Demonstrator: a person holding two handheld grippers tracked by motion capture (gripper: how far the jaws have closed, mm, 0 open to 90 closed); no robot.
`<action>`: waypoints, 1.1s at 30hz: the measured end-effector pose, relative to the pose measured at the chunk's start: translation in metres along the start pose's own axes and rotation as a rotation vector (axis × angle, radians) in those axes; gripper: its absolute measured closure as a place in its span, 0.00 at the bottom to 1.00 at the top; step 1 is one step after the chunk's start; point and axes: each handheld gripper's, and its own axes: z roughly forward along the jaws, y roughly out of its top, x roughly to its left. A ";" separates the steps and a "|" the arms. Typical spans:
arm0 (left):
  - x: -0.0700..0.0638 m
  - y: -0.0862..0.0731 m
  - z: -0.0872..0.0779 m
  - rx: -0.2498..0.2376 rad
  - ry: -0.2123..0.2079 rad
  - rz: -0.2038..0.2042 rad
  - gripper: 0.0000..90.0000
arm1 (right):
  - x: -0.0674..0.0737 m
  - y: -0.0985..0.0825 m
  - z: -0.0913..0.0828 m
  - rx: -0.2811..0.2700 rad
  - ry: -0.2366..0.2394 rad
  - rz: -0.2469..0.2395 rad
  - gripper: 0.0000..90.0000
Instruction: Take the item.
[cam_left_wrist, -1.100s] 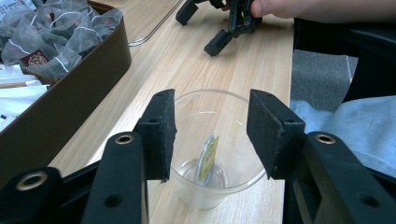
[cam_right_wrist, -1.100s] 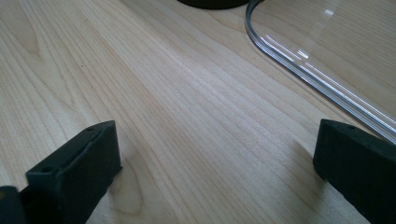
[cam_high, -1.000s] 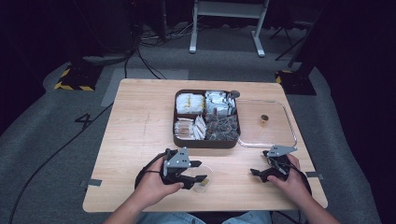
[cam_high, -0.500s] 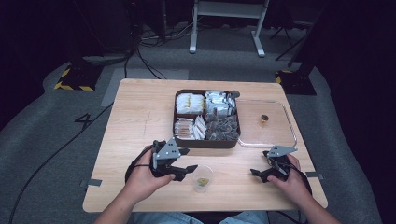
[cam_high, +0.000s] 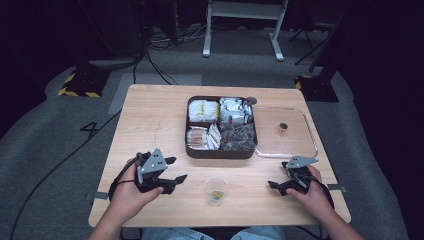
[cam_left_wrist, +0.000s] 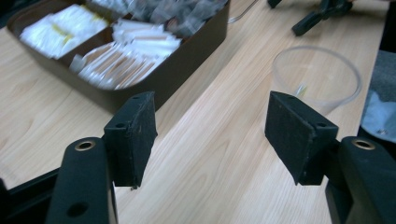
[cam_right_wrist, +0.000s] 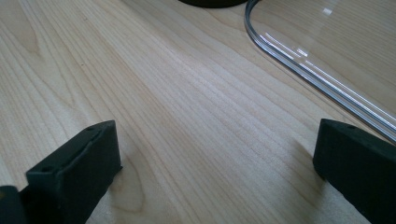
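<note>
— One thing has changed: the left hand-held gripper (cam_high: 172, 170) has let go of the clear cup (cam_high: 216, 190) and drawn back to the left of it.

— Jaws?

— They have just been opening, and now stand wide with nothing but bare counter (cam_left_wrist: 219, 158) between them.

— And the cup?

— Upright on the counter, in front of the brown compartment tray (cam_high: 221, 151), with a small yellowish piece in its bottom. I'd judge that placement done.

— The right hand-held gripper (cam_high: 283, 184)?

— Resting to the right of the cup, near the clear lid (cam_high: 300, 150), jaws apart and empty. Probably the lid is next.
</note>
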 end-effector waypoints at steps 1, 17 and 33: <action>0.002 -0.003 -0.002 0.006 0.011 -0.007 0.38 | 0.000 0.000 0.000 0.000 0.000 0.000 0.01; 0.041 -0.053 0.003 0.176 0.164 -0.131 0.35 | 0.000 0.000 0.000 0.000 0.000 0.000 0.01; 0.060 -0.097 0.016 0.284 0.231 -0.222 0.34 | 0.000 0.000 0.000 0.000 0.000 0.000 0.01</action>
